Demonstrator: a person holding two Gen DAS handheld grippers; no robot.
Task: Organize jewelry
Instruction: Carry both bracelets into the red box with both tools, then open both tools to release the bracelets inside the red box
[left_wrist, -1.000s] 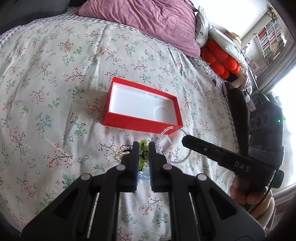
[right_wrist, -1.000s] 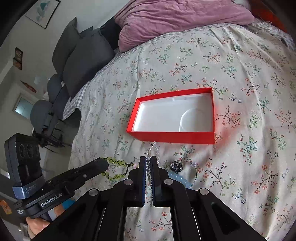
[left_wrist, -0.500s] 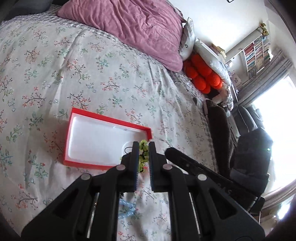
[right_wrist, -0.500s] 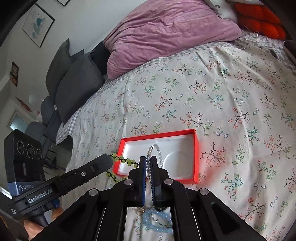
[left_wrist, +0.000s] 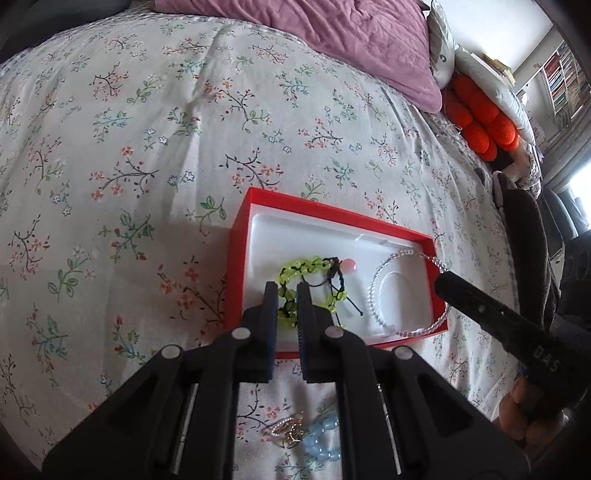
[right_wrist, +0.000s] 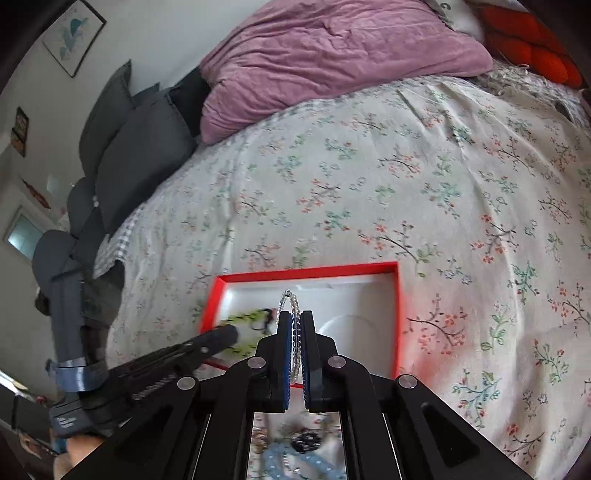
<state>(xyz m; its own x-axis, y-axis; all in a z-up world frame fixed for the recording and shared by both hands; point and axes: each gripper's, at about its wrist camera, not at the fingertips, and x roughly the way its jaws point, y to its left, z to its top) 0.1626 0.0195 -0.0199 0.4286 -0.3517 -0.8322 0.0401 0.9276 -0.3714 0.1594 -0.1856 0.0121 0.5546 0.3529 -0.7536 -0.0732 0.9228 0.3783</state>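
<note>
The green bead bracelet (left_wrist: 295, 275) is pinched between the fingers of the left gripper (left_wrist: 287, 295). Most of its loop hangs ahead of the fingertips and lies in the left half of the red box (left_wrist: 236, 266), on the white liner. It is made of translucent yellow-green beads knotted on black cord, with loose cord tails and one pink bead at the far end.

The clear bead bracelet (right_wrist: 294, 332) is pinched between the fingers of the right gripper (right_wrist: 294, 325), which are pressed almost fully together. In the left wrist view its loop sits over the right half of the box, with the near arc close to or on the front rim; which of the two cannot be told.

Risks, as judged from this position:
- Tangling. The black cord tails lie just beside the clear loop. Releasing both together may let cord catch on beads.
- Spill over the rim. If the right fingers release with the loop draped on the rim, part of it may slide out onto the bed (left_wrist: 147, 147).
- Drag-out. A bead or cord caught on a finger pad would pull a bracelet back out on withdrawal.

Behind the fingers, more jewelry lies on the bed: a pale blue bead bracelet (left_wrist: 325, 439) and a small gold-coloured piece (left_wrist: 288, 434).
</note>
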